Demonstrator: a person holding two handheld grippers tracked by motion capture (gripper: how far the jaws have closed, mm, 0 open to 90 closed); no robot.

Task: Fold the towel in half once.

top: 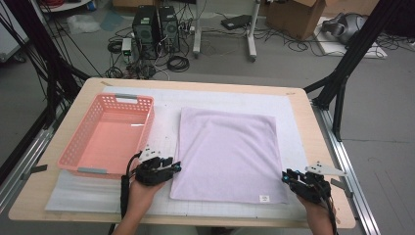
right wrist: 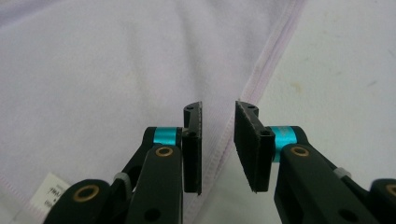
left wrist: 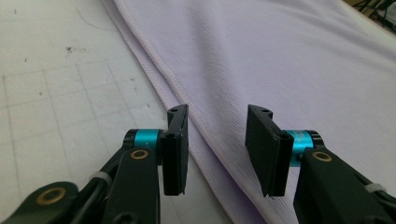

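1. Lilac terry cloth (top: 227,154) lies spread flat on the white mat (top: 293,112), right of the pink basket (top: 110,134) and apart from it. It is close to square, its near hem running across the table in front of the person, with a small white label (top: 264,198) sewn by the near right corner.

2. At the near left corner waits the left gripper (top: 175,167), with its tips at the cloth's left hem. In the left gripper view its jaws stand parted with daylight between them; the hem (left wrist: 161,74) runs up between the pads, and nothing is pinched.

3. At the near right corner sits the right gripper (top: 285,177). In the right gripper view its jaws are likewise apart, narrower than the left pair, straddling the right hem (right wrist: 261,65). The pads do not press the cloth.

4. The telling relation: each hand has its own corner, the cloth lying inward and away from both tools, so the side edges run straight ahead from the jaws. Neither hand is plainly nearer; both sit at the hem.

5. My judgement is that a fold away from the person comes next, which calls for both jaws to clamp their corners first.
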